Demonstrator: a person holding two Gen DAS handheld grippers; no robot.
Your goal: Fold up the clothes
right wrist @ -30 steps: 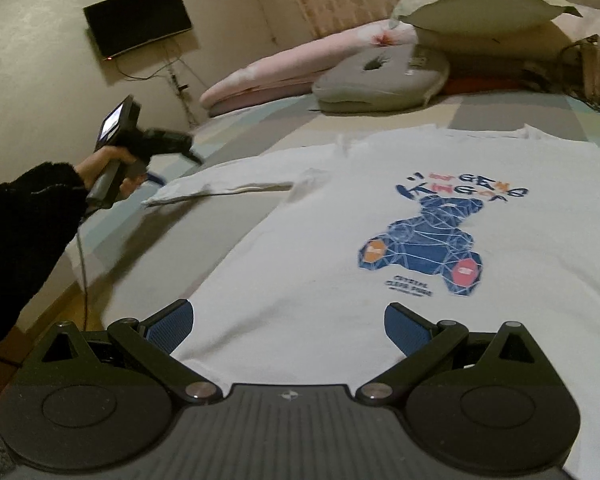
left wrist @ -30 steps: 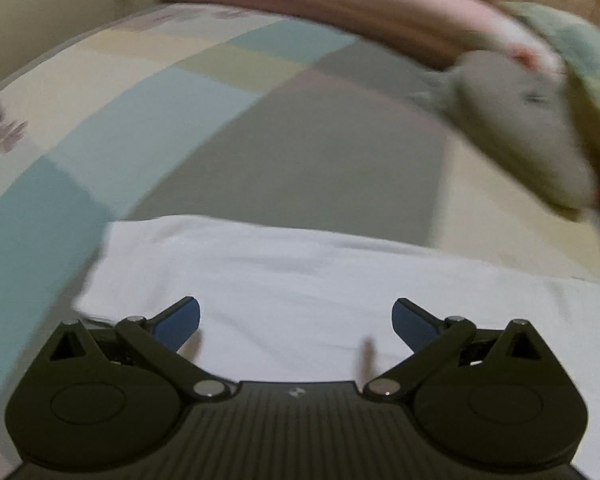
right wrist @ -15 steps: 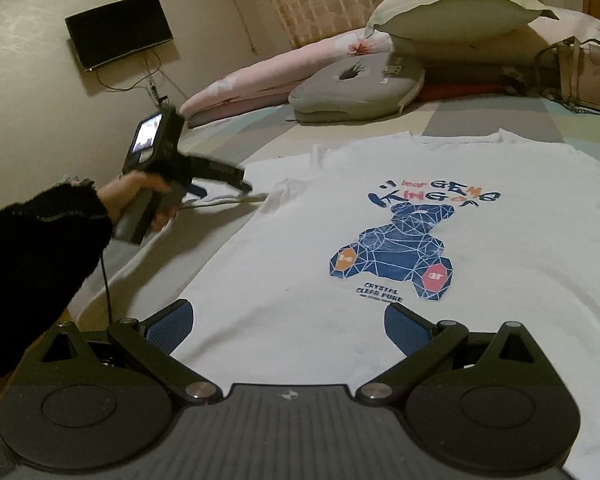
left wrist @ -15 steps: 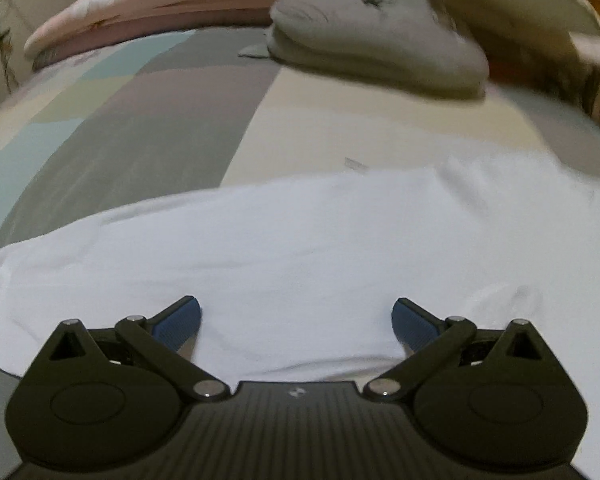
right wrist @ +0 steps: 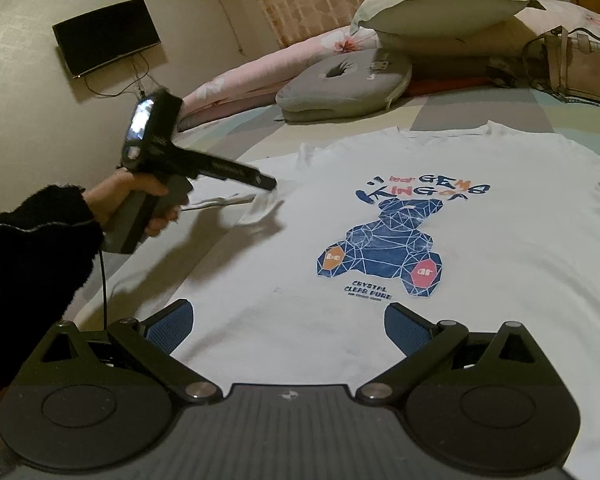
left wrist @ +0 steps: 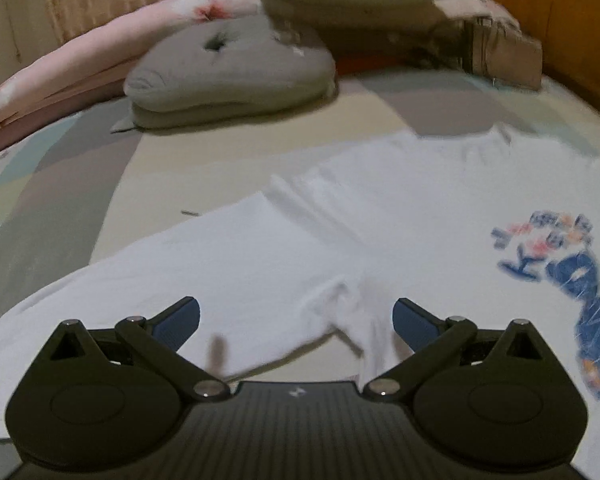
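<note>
A white T-shirt [right wrist: 480, 216] with a blue bear print [right wrist: 384, 244] lies face up and spread nearly flat on a patchwork bedspread [left wrist: 52, 200], its neckline towards the grey cushion [right wrist: 344, 84] at the head of the bed; the body of the shirt is not yet folded, and no crease runs across the bear print. The left gripper [left wrist: 296, 316], held in a hand [right wrist: 140, 200] from a dark sleeve [right wrist: 28, 252], hangs just to the left of the bear print, low over a bunched sleeve [right wrist: 260, 208] of the shirt; its blue pads stand wide apart in its own view with rumpled white cloth between them, and nothing is clamped; whether a pad touches the fabric cannot be told through the blur. The right gripper [right wrist: 288, 328] hovers below the bear print, over the shirt's lower part, its tongs likewise wide and empty. By the look of it the fold is only starting: the left sleeve is rucked inward but not laid flat; the far sleeve, to the right of the bear print, is still out; both side folds and the final crosswise fold appear to remain. A handbag [right wrist: 580, 64] and a pillow [right wrist: 440, 8] sit beyond the bear print, clear of the shirt.
</note>
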